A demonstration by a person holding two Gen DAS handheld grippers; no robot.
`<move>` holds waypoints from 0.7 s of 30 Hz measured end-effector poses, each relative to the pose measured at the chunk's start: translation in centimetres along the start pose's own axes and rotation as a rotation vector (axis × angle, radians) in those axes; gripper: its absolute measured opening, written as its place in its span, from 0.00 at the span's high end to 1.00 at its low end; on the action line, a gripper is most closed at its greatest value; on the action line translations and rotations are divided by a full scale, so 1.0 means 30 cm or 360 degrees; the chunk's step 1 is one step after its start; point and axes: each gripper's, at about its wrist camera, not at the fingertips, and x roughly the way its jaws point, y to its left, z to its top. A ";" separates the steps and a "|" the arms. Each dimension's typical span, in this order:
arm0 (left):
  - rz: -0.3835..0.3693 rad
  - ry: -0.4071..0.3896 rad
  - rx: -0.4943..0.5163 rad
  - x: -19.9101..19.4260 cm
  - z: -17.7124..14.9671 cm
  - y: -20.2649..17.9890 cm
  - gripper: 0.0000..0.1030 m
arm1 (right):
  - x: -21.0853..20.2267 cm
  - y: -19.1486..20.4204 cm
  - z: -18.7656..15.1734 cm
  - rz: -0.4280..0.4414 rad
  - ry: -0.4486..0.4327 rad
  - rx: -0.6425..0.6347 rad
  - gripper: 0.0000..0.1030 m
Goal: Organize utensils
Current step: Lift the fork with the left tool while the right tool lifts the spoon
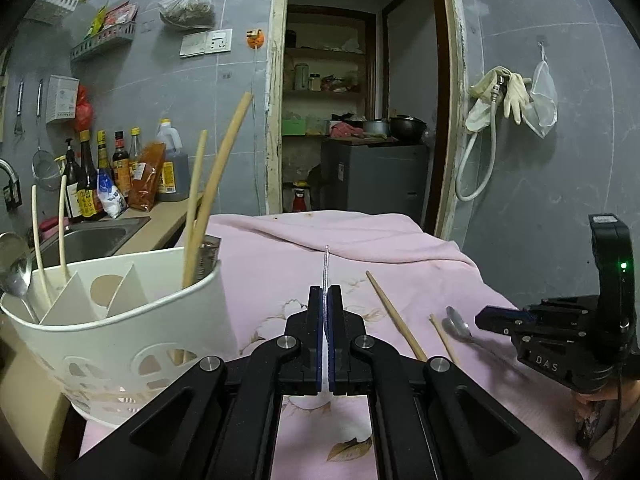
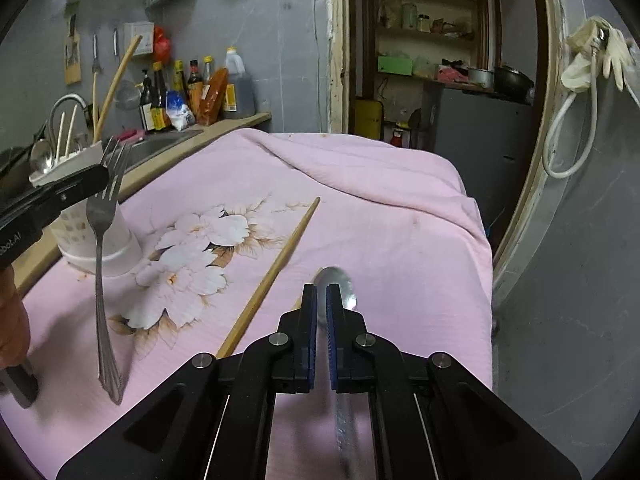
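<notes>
My left gripper (image 1: 325,292) is shut on a metal fork (image 1: 326,268), seen edge-on; in the right wrist view the fork (image 2: 103,256) hangs handle-down above the pink cloth, just right of the white utensil holder (image 1: 120,320). The holder has compartments with wooden chopsticks (image 1: 218,184), white chopsticks and a spoon (image 1: 16,276). My right gripper (image 2: 321,294) has its jaws nearly together just above a metal spoon (image 2: 340,284) lying on the cloth; it grips nothing. A long wooden chopstick (image 2: 276,272) lies left of that spoon, and a second chopstick (image 1: 442,336) lies beside it.
The pink flowered cloth (image 2: 380,200) covers the table. A sink (image 1: 92,240) and sauce bottles (image 1: 120,168) stand on the counter to the left. An open doorway with shelves (image 1: 332,92) is behind; a grey wall with hose and gloves (image 1: 500,96) is right.
</notes>
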 end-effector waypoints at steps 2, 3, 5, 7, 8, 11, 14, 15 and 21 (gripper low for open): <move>-0.0002 0.0014 -0.0008 -0.009 -0.005 0.011 1.00 | 0.021 -0.004 -0.001 0.0037 0.0062 0.0027 0.97; -0.0006 0.0022 -0.0011 -0.015 -0.007 0.017 1.00 | 0.035 -0.006 -0.001 0.0035 0.0093 0.0037 0.97; -0.0013 0.0035 -0.0011 -0.019 -0.009 0.022 1.00 | 0.049 -0.010 -0.003 0.0038 0.0142 0.0041 0.94; -0.0019 0.0042 -0.0014 -0.019 -0.014 0.026 1.00 | 0.056 -0.014 -0.004 0.0020 0.0170 0.0016 0.81; -0.0023 0.0043 -0.0017 -0.018 -0.013 0.029 1.00 | 0.058 -0.017 -0.005 0.0015 0.0179 0.0000 0.66; -0.0034 0.0049 -0.0030 -0.017 -0.019 0.034 1.00 | 0.073 -0.023 0.001 0.0023 0.0203 -0.0020 0.58; -0.0042 0.0056 -0.0042 -0.014 -0.021 0.040 1.00 | 0.114 -0.020 0.011 0.0028 0.0261 -0.0047 0.58; -0.0044 0.0057 -0.0046 -0.013 -0.018 0.044 1.00 | 0.131 -0.017 0.015 0.0031 0.0284 -0.0063 0.58; -0.0054 0.0066 -0.0063 -0.012 -0.016 0.049 1.00 | 0.193 -0.029 0.044 0.0020 0.0355 -0.0055 0.59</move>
